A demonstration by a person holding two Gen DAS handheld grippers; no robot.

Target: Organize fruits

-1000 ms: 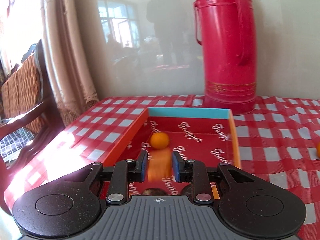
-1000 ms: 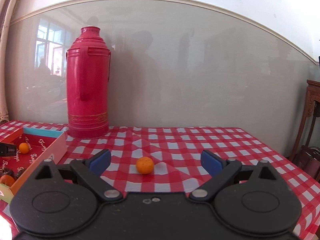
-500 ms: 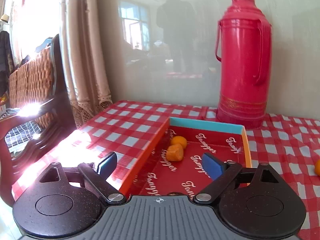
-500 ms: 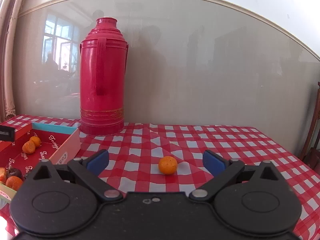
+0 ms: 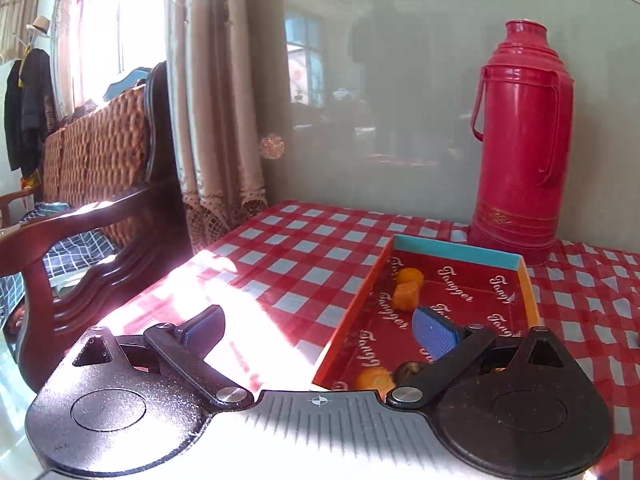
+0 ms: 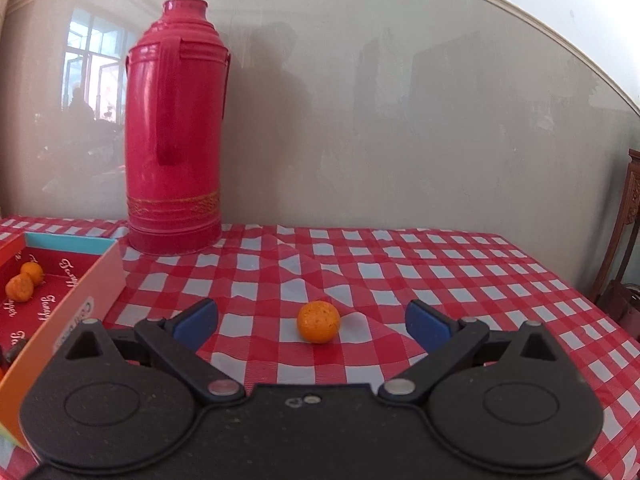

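While the left gripper (image 5: 318, 330) tilts down, fingers opening on nothing, the right gripper's (image 6: 312, 322) wide fingers frame an orange (image 6: 318, 321).

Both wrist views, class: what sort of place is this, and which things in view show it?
Probably a home's living or dining room: a table under a red checked tablecloth, a red thermos flask against the wall, and a wooden chair with a wicker back beside a curtained window.

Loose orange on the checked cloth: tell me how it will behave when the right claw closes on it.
The orange looks round, so a nudge would probably roll it. Its pitted skin should give the pads some grip. The tablecloth is creased around it, which may slow a roll. The right claw stands open, not touching it.
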